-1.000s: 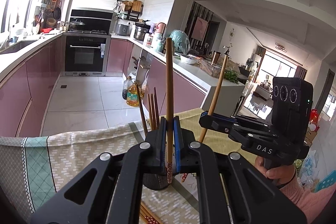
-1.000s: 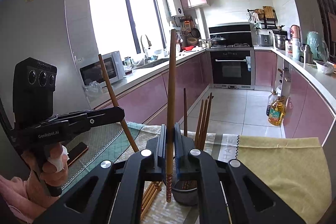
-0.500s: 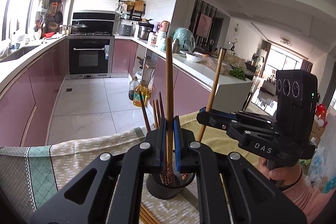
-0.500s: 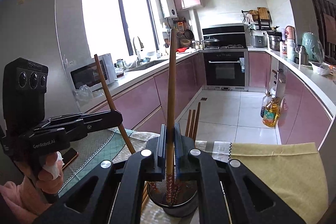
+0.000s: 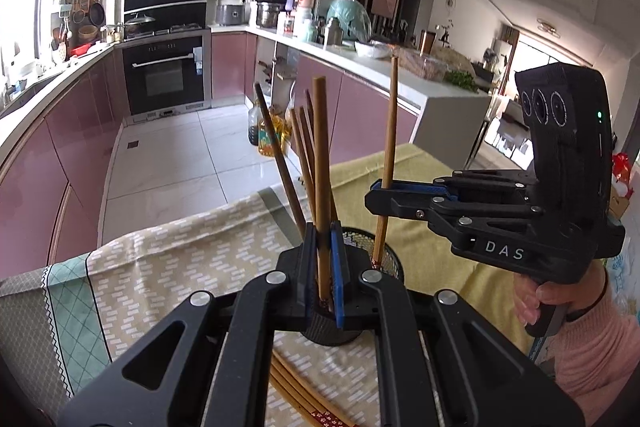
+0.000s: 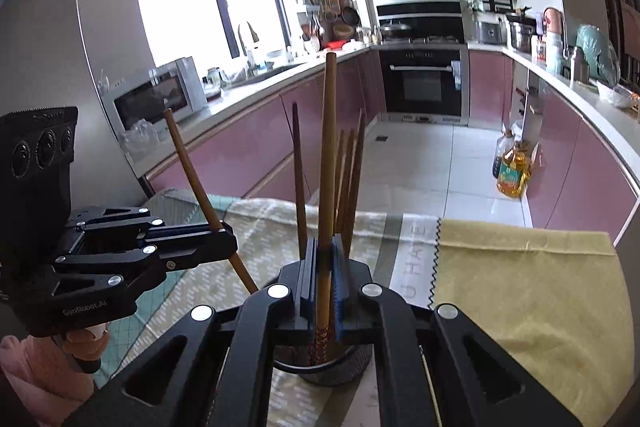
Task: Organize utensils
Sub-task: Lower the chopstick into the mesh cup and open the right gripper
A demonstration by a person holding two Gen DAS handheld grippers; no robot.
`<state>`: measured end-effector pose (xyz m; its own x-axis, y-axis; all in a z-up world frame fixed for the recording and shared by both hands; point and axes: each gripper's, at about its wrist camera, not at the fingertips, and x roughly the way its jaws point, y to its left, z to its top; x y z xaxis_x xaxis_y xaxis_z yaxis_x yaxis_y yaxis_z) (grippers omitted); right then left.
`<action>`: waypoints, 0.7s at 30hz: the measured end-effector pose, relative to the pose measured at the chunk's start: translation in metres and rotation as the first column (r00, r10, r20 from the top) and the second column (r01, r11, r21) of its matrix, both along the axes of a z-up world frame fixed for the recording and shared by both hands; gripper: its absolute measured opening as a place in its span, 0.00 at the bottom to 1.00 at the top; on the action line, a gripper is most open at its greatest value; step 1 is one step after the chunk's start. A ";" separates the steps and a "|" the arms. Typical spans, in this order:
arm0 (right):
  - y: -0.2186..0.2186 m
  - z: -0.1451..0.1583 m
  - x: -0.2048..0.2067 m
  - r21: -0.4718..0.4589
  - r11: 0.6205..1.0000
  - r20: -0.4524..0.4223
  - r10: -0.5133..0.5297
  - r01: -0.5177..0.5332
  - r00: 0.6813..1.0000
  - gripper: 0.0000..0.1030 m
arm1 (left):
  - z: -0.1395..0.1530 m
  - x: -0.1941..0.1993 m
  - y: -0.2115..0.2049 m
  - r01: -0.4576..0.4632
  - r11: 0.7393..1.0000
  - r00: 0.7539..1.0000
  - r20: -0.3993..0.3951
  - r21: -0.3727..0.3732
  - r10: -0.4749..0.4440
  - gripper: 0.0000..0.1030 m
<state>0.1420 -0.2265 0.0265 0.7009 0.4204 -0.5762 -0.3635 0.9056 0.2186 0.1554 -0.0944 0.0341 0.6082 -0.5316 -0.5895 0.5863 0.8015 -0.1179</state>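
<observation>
we've got the left gripper (image 5: 325, 269) clenched on one chopstick (image 5: 321, 163), right gripper (image 6: 324, 283) clamped on another (image 6: 327, 155). both tips sit in the mesh holder (image 5: 386, 259) on the tabletop cloth (image 5: 168, 267), w/ other sticks already standing inside. best to keep each upright, lower, then release w/o knocking the rest. only the left view shows loose chopsticks (image 5: 296, 393) lying beside the holder; right view shows the microwave (image 6: 158, 99).

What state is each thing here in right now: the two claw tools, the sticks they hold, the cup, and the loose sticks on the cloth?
left gripper: shut on a chopstick.
right gripper: shut on another chopstick.
left chopstick: upright, tip inside the holder.
right chopstick: upright, tip in the holder.
mesh holder: upright, several chopsticks standing inside.
spare chopsticks: lying flat on the tablecloth.
</observation>
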 end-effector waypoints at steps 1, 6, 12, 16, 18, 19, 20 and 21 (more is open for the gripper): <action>0.000 -0.003 0.002 -0.002 1.000 -0.014 -0.002 0.002 1.000 0.06 | -0.003 0.002 -0.001 -0.003 1.000 1.000 -0.008 0.007 0.003 0.07; -0.002 -0.014 0.011 0.004 1.000 -0.057 -0.009 0.009 0.998 0.06 | -0.011 0.019 0.000 -0.010 1.000 0.999 -0.041 0.010 0.011 0.07; -0.005 -0.017 0.018 0.018 1.000 -0.066 -0.023 0.024 0.998 0.08 | -0.013 0.035 -0.001 -0.030 1.000 0.998 -0.056 0.008 0.031 0.08; -0.006 -0.018 0.017 0.028 0.999 -0.058 -0.036 0.037 0.998 0.08 | -0.017 0.040 -0.001 -0.047 0.999 0.997 -0.068 0.007 0.048 0.08; -0.008 -0.017 0.018 0.037 0.998 -0.054 -0.039 0.041 0.998 0.09 | -0.020 0.041 -0.001 -0.053 0.999 0.996 -0.074 0.004 0.053 0.08; -0.009 -0.017 0.018 0.042 0.998 -0.051 -0.040 0.042 0.998 0.12 | -0.020 0.041 -0.002 -0.053 0.999 0.996 -0.076 0.003 0.054 0.08; -0.009 -0.017 0.017 0.043 0.998 -0.049 -0.043 0.045 0.998 0.14 | -0.021 0.042 -0.002 -0.056 0.998 0.995 -0.078 0.002 0.056 0.08; -0.009 -0.016 0.016 0.043 0.998 -0.045 -0.043 0.045 0.998 0.16 | -0.023 0.041 -0.001 -0.057 0.998 0.995 -0.078 0.001 0.057 0.08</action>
<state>0.1582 -0.2360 0.0104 0.6937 0.4151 -0.5885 -0.3122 0.9097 0.2737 0.1959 -0.0953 0.0114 0.5898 -0.4979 -0.6358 0.5283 0.8333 -0.1625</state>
